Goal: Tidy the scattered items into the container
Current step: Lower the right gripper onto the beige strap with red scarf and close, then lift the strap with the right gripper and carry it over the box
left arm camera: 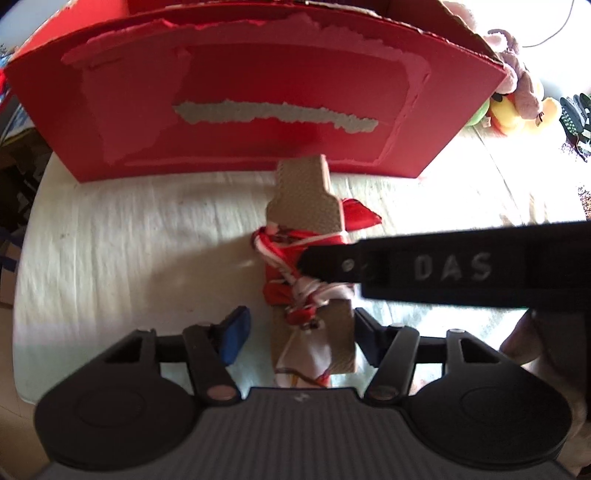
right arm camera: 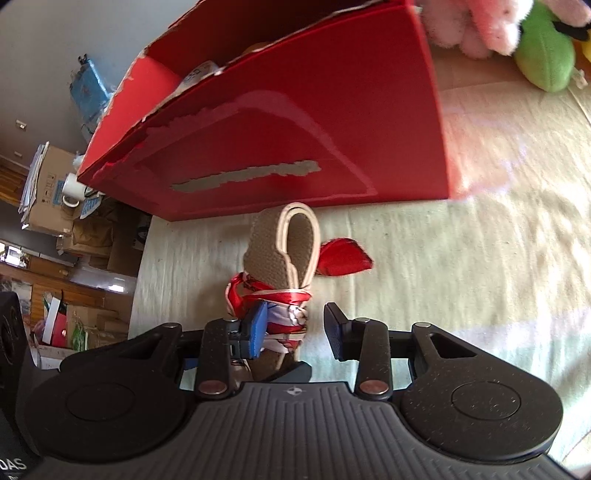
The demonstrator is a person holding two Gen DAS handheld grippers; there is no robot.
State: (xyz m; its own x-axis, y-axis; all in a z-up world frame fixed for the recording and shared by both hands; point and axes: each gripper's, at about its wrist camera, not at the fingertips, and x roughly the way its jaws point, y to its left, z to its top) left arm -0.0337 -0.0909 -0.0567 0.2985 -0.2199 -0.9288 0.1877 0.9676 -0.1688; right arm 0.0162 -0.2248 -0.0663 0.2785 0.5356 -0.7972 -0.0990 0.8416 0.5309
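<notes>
A tan woven strap wrapped in a red and white scarf (left arm camera: 306, 236) lies on the white cloth in front of the red cardboard box (left arm camera: 258, 99). My left gripper (left arm camera: 301, 332) is open, its blue pads on either side of the strap's near end. My right gripper reaches in from the right in the left wrist view, its finger (left arm camera: 406, 267) over the scarf. In the right wrist view the strap (right arm camera: 284, 251) and scarf (right arm camera: 284, 310) sit between my right gripper's (right arm camera: 295, 328) open jaws, with the left pad (right arm camera: 258, 328) against the scarf. The red box (right arm camera: 295, 129) stands just behind.
Plush toys, pink, green and yellow (left arm camera: 517, 92), lie right of the box and show in the right wrist view (right arm camera: 517, 29). A white cloth (left arm camera: 129, 240) covers the table. Cardboard boxes and a white mug (right arm camera: 70, 188) stand beyond the table's left edge.
</notes>
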